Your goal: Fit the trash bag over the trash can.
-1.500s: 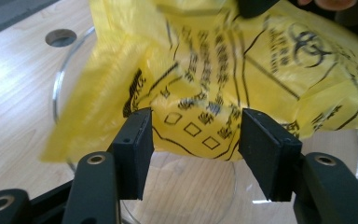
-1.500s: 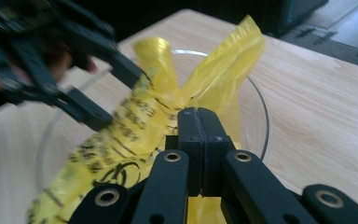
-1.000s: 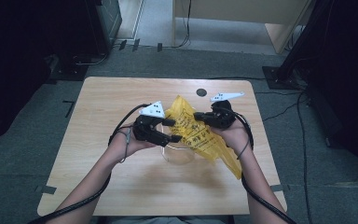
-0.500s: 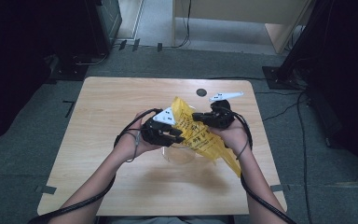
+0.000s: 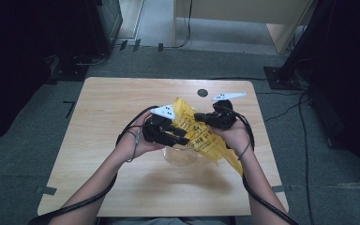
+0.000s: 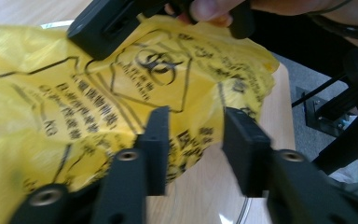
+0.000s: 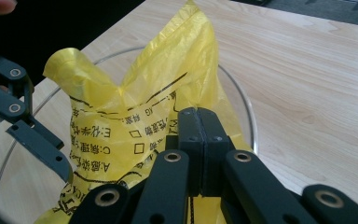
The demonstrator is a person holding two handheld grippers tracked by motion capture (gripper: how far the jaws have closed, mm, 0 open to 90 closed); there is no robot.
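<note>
Yellow plastic bag [image 5: 201, 136] is pinched in the closed right gripper [image 7: 199, 140], above the clear glass bowl [image 5: 180, 154]. The left gripper [image 6: 193, 147] has just been opening; its jaws stand apart beside the bag's edge. Better to catch one layer only, then spread the mouth over the bowl.

In the high view soft overhead light brightens the wooden table [image 5: 122, 140] while the room falls into near-black at nine and three o'clock, a faint shadow lies under the forearms at six, and both gripper views blur softly at their near bottom edges.
</note>
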